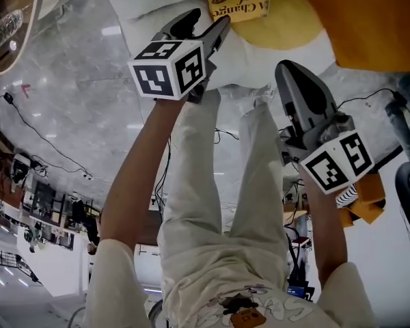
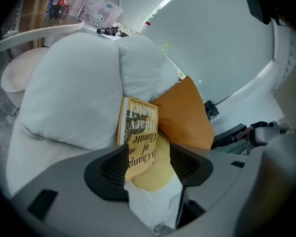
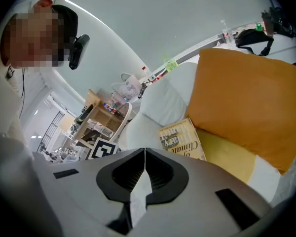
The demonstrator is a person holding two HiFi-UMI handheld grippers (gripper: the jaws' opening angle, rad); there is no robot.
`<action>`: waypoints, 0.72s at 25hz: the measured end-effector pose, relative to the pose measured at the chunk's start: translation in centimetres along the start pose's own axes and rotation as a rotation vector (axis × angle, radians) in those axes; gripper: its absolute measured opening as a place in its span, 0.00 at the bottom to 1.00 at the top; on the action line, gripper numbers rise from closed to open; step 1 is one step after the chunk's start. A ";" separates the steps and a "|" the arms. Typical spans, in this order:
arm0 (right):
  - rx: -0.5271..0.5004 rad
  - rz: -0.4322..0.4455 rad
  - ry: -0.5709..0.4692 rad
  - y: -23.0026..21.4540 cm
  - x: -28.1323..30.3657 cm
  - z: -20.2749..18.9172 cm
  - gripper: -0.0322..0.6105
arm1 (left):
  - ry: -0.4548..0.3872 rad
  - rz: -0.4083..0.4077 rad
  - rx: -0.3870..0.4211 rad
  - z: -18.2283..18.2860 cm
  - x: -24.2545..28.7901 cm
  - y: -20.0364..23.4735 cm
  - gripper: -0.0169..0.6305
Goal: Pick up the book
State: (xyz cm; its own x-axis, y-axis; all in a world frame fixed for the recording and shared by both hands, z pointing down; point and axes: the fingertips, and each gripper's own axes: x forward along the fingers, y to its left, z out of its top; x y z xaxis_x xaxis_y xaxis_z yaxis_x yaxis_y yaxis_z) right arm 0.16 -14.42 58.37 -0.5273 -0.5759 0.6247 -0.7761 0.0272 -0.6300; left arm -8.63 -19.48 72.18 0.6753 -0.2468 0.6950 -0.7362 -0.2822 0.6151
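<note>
Book: yellow cover, title read "A Change of Climate"; leaned against white cushion, just beside orange cushion
Left gripper: jaws stood apart, book's lower edge seen between them, pads not pressing it
Right gripper: jaws closed together, nothing held
Bag: Hello Kitty print, behind cushions
</note>
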 end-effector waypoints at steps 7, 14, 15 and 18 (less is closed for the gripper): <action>0.022 -0.013 0.018 -0.9 1.7 -1.9 0.09 | 0.030 0.001 -0.010 -1.6 2.7 2.3 0.42; 0.036 -0.015 0.027 -1.2 2.8 -3.3 0.09 | 0.048 -0.001 0.007 -2.2 4.6 4.4 0.42; 0.038 -0.016 0.027 -1.3 2.8 -3.4 0.09 | 0.054 -0.006 0.013 -2.2 5.0 4.5 0.42; 0.047 -0.017 0.028 -1.7 3.0 -3.8 0.09 | 0.061 -0.021 0.041 -2.1 5.8 4.2 0.42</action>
State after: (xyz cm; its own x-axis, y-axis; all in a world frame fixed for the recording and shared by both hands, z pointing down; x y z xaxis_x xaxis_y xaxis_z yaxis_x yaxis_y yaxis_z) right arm -1.36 -13.08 63.06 -0.5242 -0.5530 0.6476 -0.7683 -0.0208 -0.6397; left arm -7.92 -20.16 79.62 0.6858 -0.1837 0.7042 -0.7185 -0.3252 0.6149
